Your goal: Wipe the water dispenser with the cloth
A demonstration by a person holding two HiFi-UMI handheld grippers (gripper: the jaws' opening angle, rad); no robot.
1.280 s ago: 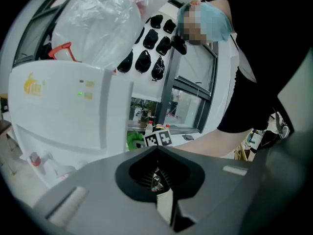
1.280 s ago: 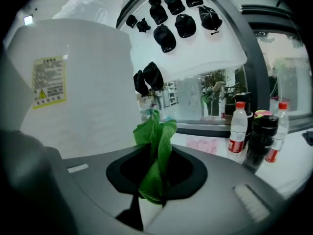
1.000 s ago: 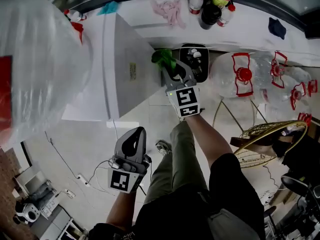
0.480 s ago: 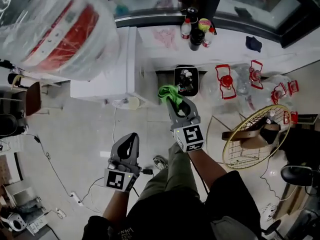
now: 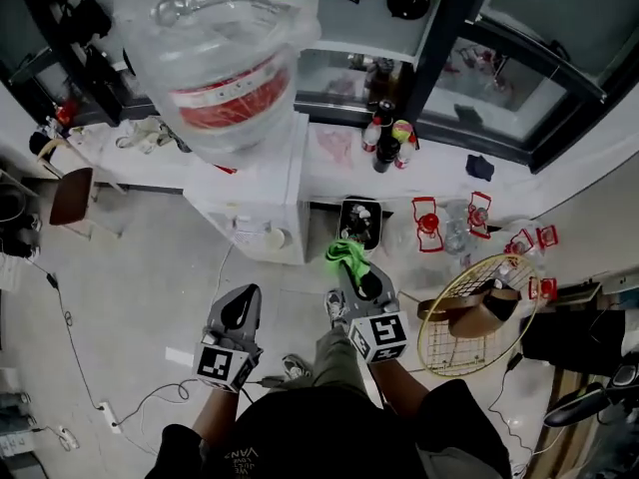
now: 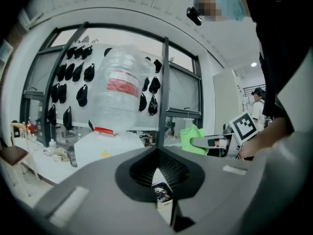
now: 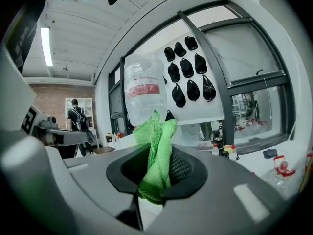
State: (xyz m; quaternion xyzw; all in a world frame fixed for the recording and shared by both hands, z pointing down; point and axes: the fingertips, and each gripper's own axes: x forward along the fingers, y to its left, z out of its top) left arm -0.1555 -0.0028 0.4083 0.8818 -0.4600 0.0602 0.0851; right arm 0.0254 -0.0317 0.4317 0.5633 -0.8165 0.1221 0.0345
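Right gripper view | right tongs (image 7: 152, 182) clamped on green cloth (image 7: 157, 146), bunched between tips | left tongs (image 6: 159, 173) closed, empty

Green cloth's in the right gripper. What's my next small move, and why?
Probably carry the right gripper forward to the white water dispenser: its jaws pinch the green cloth, which hangs clear of the dispenser; the left gripper is shut and empty.

bright green cloth (image 5: 345, 256), white water dispenser (image 5: 255, 196), clear bottle (image 5: 220, 48) banded red, left gripper (image 5: 243, 297) and right gripper (image 5: 352, 271) grey with black-and-white square markers.
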